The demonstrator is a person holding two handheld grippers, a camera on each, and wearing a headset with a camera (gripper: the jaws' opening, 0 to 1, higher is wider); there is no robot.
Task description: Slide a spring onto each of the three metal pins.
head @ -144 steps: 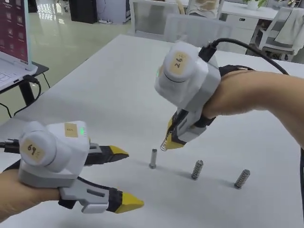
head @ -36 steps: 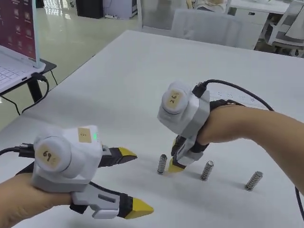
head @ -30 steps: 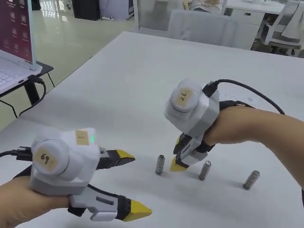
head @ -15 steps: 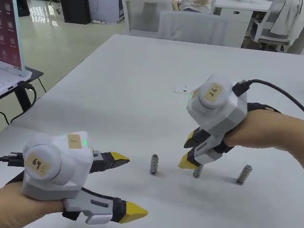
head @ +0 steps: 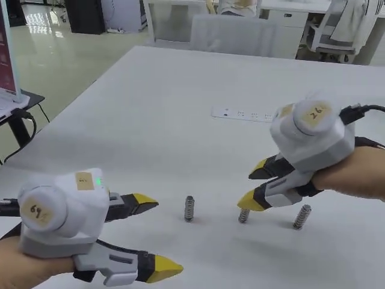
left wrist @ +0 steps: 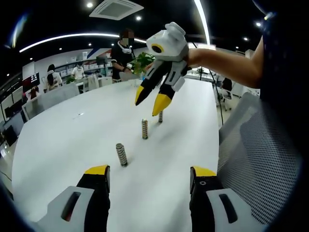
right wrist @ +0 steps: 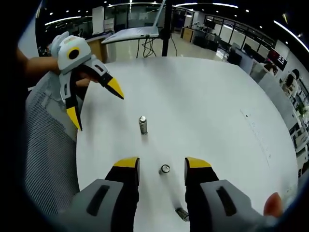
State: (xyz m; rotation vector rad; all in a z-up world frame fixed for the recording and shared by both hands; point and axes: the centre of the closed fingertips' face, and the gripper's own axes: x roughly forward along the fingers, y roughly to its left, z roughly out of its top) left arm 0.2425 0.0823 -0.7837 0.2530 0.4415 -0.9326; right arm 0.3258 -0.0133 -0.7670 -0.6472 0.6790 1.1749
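Note:
Three springs stand upright on pins in a row on the white table (head: 180, 108): the left spring (head: 189, 208), the middle spring (head: 243, 215) and the right spring (head: 302, 217). My right gripper (head: 246, 190) hangs open and empty just above the middle spring (right wrist: 165, 169), which shows between its fingers without touching them. Its own view also has the left spring (right wrist: 143, 124) farther off and the right spring (right wrist: 182, 214) near the bottom. My left gripper (head: 159, 236) is open and empty at the near left, facing the row (left wrist: 144, 129).
A white power strip (head: 243, 114) lies further back on the table. Chairs (head: 234, 33) stand beyond the far edge. A laptop on a stand (right wrist: 133, 33) is off the table's left side. A mesh chair back (left wrist: 260, 159) is close to my left gripper.
The right gripper put its spring onto the bare left pin, opened, and drew back to the right and up. The left gripper has kept its place.

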